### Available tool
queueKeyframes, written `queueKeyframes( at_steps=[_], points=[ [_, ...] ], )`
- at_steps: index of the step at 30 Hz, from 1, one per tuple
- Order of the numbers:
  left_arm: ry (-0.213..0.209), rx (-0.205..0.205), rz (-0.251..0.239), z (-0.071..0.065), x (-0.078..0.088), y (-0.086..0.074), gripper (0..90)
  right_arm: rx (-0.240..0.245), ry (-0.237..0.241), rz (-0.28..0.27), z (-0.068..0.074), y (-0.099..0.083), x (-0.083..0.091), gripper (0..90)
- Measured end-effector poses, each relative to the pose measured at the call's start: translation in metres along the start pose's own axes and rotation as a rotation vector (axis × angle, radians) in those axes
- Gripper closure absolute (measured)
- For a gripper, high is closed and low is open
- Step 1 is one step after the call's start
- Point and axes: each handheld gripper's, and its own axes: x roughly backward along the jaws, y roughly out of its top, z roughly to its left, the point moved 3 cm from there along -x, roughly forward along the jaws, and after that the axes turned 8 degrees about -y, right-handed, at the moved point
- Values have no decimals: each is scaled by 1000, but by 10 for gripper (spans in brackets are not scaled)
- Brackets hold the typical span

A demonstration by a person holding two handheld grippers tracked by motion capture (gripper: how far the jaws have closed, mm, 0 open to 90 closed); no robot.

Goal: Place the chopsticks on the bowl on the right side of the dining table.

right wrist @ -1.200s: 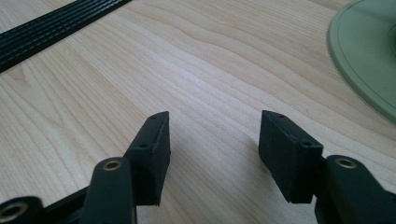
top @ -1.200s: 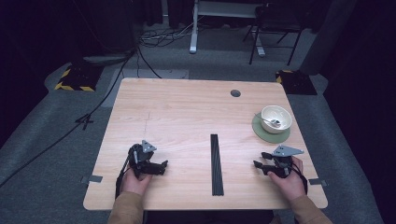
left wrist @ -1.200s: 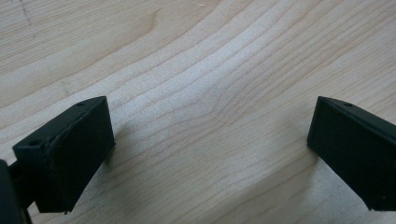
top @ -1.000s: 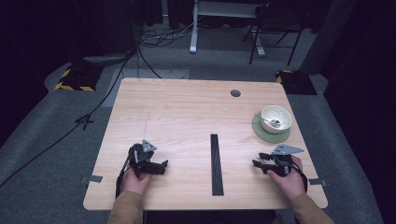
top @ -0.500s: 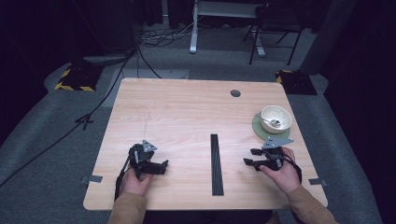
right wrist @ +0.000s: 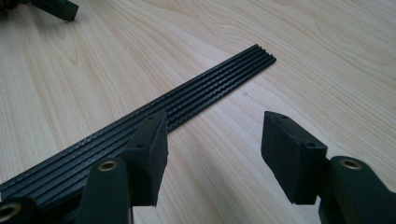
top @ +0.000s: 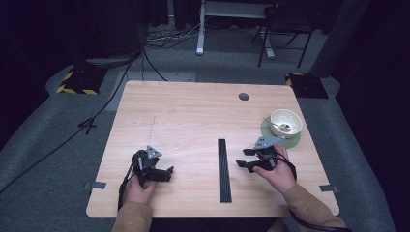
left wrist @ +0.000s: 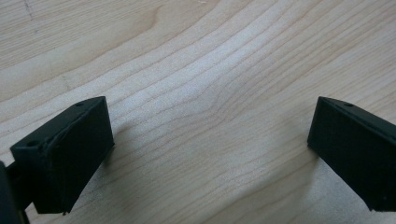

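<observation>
Approaching the strip (top: 222, 170), low centre of the high view, I hold the right tongs (top: 245, 158) just right of it, jaws apart, having just been opening, nothing between them. In the right gripper view the strip (right wrist: 154, 119) runs diagonally beside the left jaw. The left tongs (top: 167, 174), lower left, rest wide and empty on the table (top: 179, 111). The next move, I judge, calls for straddling the strip before closing. A bowl (top: 285, 123) on a green mat (top: 267, 128) sits right; grey carpet and cables surround the pale wood.
</observation>
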Motion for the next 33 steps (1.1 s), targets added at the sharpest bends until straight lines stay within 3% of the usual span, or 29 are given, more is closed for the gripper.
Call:
queueKeyframes(
  at_steps=[5, 10, 16, 24, 27, 30, 33],
  points=[
    [5, -2, -3, 0, 0, 0, 4, -9, -6, 4, 6, 5, -6, 387],
    [3, -2, -4, 0, 0, 0, 4, 29, -21, 9, 11, 7, -14, 370],
    [2, -1, -3, 0, 0, 0, 4, 4, -21, 6, 21, 5, -26, 362],
    [2, -1, -3, 0, 0, 0, 4, 27, -71, 30, 23, -2, -35, 335],
    [2, -1, -3, 0, 0, 0, 4, 19, -71, 32, 25, -3, -35, 332],
    [2, -1, -3, 0, 0, 0, 4, 42, -79, 36, 25, -3, -37, 327],
    [2, -1, -3, 0, 0, 0, 4, 25, -72, 36, 27, -4, -39, 326]
  ],
)
